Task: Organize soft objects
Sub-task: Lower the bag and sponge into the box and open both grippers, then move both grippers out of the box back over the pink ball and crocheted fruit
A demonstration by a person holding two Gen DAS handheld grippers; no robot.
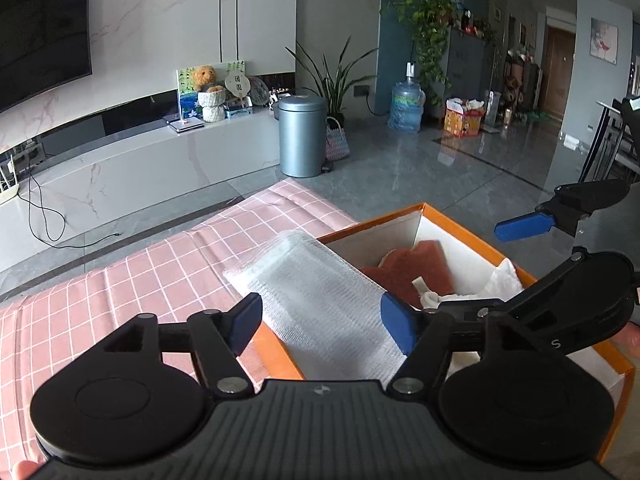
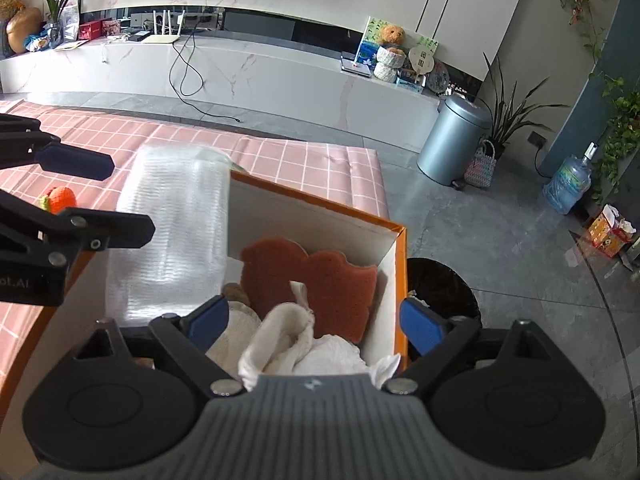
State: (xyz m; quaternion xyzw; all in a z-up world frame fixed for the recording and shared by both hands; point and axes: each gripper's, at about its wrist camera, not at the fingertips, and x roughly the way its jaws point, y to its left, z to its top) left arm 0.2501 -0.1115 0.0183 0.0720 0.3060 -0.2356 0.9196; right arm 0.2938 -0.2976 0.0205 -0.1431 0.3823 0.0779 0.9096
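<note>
An orange box (image 1: 472, 222) with white inner walls stands on the pink checked cloth (image 1: 120, 280). Inside lie a rust-coloured sponge piece (image 2: 320, 280) and crumpled white cloths (image 2: 288, 340). A translucent ribbed foam sheet (image 1: 320, 292) rests slanted over the box's left rim, half in and half on the cloth. My left gripper (image 1: 322, 322) is open, its blue pads standing on either side of the sheet's near end without pressing it. My right gripper (image 2: 316, 320) hovers open over the white cloths in the box, holding nothing.
A small orange knitted toy (image 2: 60, 198) lies on the pink cloth left of the sheet. A black bin (image 2: 444, 284) sits on the floor right of the box, and a grey pedal bin (image 1: 302, 136) stands further off by the TV bench.
</note>
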